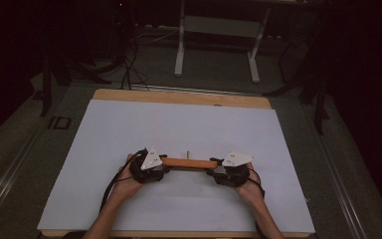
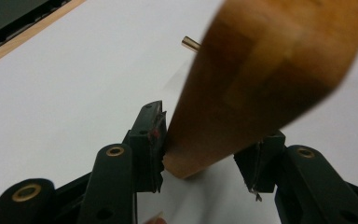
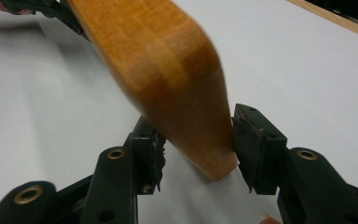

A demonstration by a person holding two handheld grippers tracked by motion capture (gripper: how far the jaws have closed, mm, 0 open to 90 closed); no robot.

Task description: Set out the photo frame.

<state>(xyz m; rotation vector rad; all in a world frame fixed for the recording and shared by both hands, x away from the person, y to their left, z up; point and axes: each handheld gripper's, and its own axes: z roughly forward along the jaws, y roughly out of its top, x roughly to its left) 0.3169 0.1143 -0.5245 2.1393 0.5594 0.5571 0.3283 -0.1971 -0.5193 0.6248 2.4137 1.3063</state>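
An orange-brown wooden board (image 1: 189, 163) with rounded ends hangs level just above the white tabletop (image 1: 179, 124), with a gripper at each end. My left gripper (image 1: 163, 165) has the board's left end (image 2: 261, 70) between its jaws, and both pads (image 2: 154, 135) press on it. My right gripper (image 1: 217, 168) clamps the other end (image 3: 168, 79), with its pad (image 3: 249, 140) against the wood. The left gripper (image 2: 213, 126) and the right gripper (image 3: 193, 119) each see the board running away from them. A hand holds each gripper.
A small metal peg (image 1: 188, 152) stands on the white sheet just behind the board, also seen as a brass peg (image 2: 191, 43). The wooden table edge (image 1: 179, 96) runs along the far side. A white-legged stand (image 1: 219, 45) and cables (image 1: 129, 69) are on the floor beyond.
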